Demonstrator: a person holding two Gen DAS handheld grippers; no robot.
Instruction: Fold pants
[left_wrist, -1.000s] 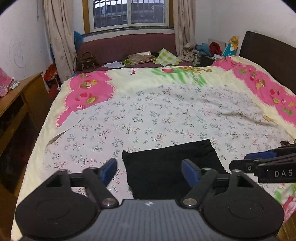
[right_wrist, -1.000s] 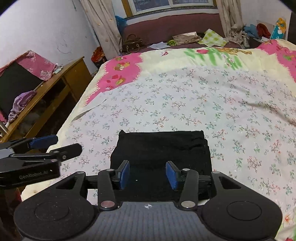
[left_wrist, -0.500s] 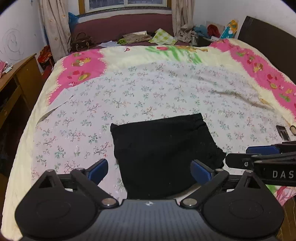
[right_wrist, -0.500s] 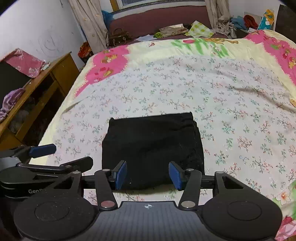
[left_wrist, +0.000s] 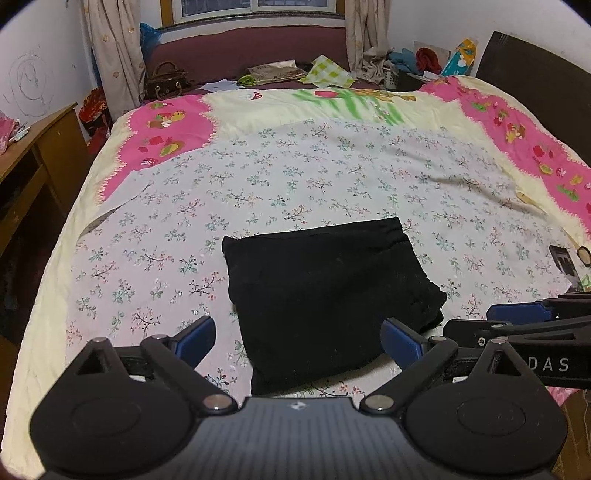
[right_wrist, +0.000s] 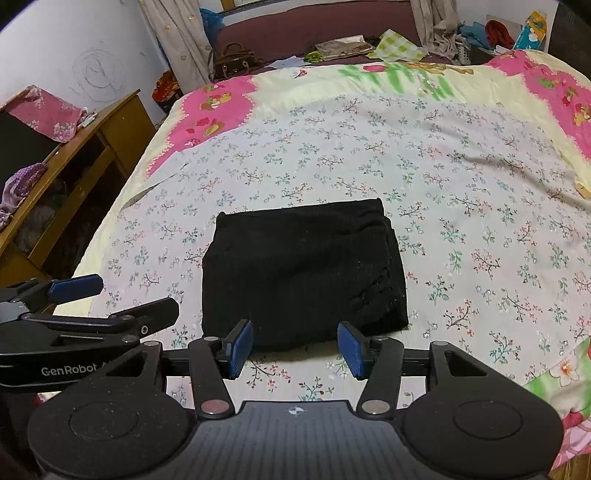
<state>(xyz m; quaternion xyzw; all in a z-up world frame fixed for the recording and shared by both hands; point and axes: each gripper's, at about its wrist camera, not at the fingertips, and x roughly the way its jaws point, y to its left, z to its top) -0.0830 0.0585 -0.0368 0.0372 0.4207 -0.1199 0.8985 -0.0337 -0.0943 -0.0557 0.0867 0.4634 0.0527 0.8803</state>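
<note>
Black pants (left_wrist: 325, 295) lie folded into a flat rectangle on the flowered bedsheet (left_wrist: 295, 177). My left gripper (left_wrist: 298, 341) hovers over their near edge with its jaws spread wide and nothing between the blue pads (left_wrist: 195, 338). In the right wrist view the same pants (right_wrist: 303, 269) lie just beyond my right gripper (right_wrist: 296, 347), which is open with only sheet between its pads (right_wrist: 240, 347). Each gripper shows in the other's view: the right gripper (left_wrist: 495, 320) at the right edge, the left gripper (right_wrist: 122, 297) at the left edge.
A wooden desk (right_wrist: 92, 147) stands along the bed's left side. A dark headboard (left_wrist: 535, 74) is at the far right. A window bench (left_wrist: 258, 48) with a handbag (left_wrist: 164, 79) and clutter lies beyond the bed. A small dark flat object (left_wrist: 563, 258) rests on the sheet at right.
Both grippers have drawn back from the pants toward the bed's near edge, so more of the pants shows. The left jaws have spread wider and the right jaws have opened a little.
</note>
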